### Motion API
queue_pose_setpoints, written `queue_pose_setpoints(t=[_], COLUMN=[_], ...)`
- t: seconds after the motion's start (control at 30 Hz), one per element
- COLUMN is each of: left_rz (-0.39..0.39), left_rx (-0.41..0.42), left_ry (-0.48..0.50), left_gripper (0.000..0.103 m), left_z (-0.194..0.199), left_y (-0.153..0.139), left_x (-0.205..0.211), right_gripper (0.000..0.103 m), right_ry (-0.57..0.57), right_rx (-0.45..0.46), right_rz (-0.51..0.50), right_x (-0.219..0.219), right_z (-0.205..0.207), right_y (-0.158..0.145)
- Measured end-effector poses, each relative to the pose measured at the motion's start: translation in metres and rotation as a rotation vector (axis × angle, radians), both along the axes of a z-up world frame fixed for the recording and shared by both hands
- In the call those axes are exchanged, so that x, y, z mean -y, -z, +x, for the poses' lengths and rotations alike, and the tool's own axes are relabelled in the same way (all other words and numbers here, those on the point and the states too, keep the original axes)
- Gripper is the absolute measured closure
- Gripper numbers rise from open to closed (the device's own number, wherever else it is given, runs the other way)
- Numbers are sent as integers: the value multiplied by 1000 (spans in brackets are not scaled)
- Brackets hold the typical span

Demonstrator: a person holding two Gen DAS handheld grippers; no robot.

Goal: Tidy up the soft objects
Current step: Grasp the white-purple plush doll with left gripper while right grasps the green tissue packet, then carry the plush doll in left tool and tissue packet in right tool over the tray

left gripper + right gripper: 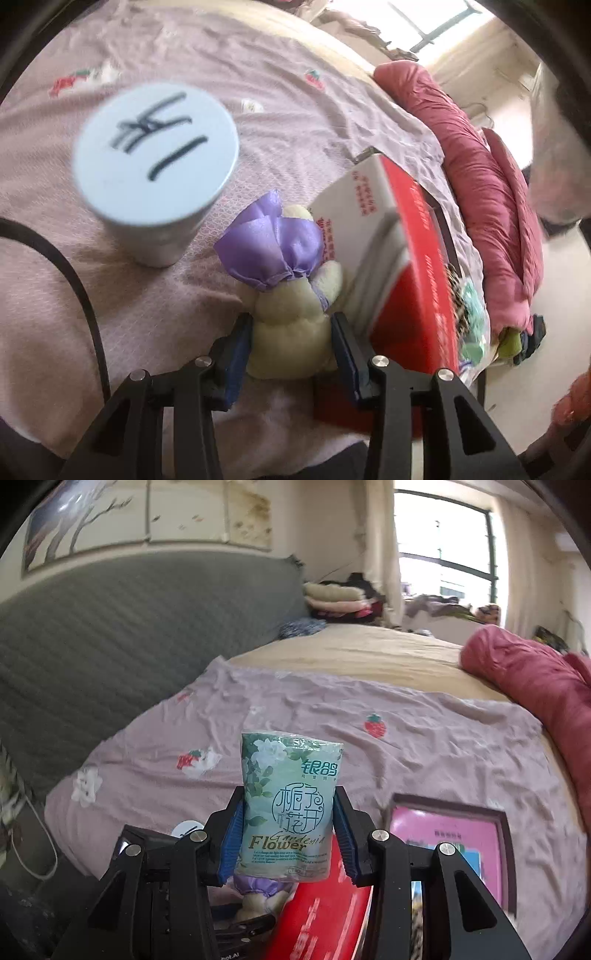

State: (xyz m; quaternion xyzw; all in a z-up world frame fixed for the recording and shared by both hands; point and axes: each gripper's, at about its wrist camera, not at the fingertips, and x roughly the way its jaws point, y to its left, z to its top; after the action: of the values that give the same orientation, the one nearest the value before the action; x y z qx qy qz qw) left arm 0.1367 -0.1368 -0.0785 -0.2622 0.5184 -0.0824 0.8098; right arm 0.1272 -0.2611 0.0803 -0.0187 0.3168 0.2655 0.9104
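My left gripper (291, 328) is shut on a cream plush toy (291, 332) in a purple satin dress (273, 243), held over the pink bedsheet (258, 92) beside a red and white box (402, 280). My right gripper (290, 827) is shut on a green tissue pack (288, 805) printed "Flower", held upright above the bed. Below it, the plush toy (258, 890) and the red box (325, 904) show in the right wrist view.
A white cylinder (155, 162) with black writing stands on the sheet to the left. A rolled red quilt (491, 192) lies along the bed's right side. A pink framed box (450, 838) sits on the sheet. A grey headboard (129, 627) and a window (443, 542) lie beyond.
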Motion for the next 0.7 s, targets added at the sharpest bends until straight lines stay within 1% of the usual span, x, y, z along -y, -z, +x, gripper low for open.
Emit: queue_pose_setpoints(t=[0.07, 0.1, 0.2, 0.27, 0.33, 0.43, 0.53, 0.7], left_rz=[19, 31, 47, 59, 53, 63, 81, 122], left_rx=[22, 33, 70, 93, 107, 138, 176, 238], left_ry=[11, 15, 20, 23, 24, 28, 33, 49], left_gripper=[60, 60, 60, 60, 60, 60, 60, 60], left_z=[-7, -11, -22, -26, -29, -39, -46, -51], left_y=[-9, -12, -32, -42, -51, -63, -77, -105], left_x=[-4, -16, -22, -23, -24, -29, -30, -20], right_gripper=[57, 57, 57, 57, 57, 57, 57, 57], right_ry=[28, 40, 70, 73, 67, 59, 70, 98], right_rx=[-8, -12, -24, -30, -28, -13, 3, 38], right_rz=[31, 38, 56, 55, 39, 17, 19, 20], right_x=[11, 14, 26, 27, 25, 21, 24, 37], right_z=[-7, -11, -20, -24, -29, -38, -45, -57], right_y=[2, 5, 8, 11, 12, 8, 3, -11])
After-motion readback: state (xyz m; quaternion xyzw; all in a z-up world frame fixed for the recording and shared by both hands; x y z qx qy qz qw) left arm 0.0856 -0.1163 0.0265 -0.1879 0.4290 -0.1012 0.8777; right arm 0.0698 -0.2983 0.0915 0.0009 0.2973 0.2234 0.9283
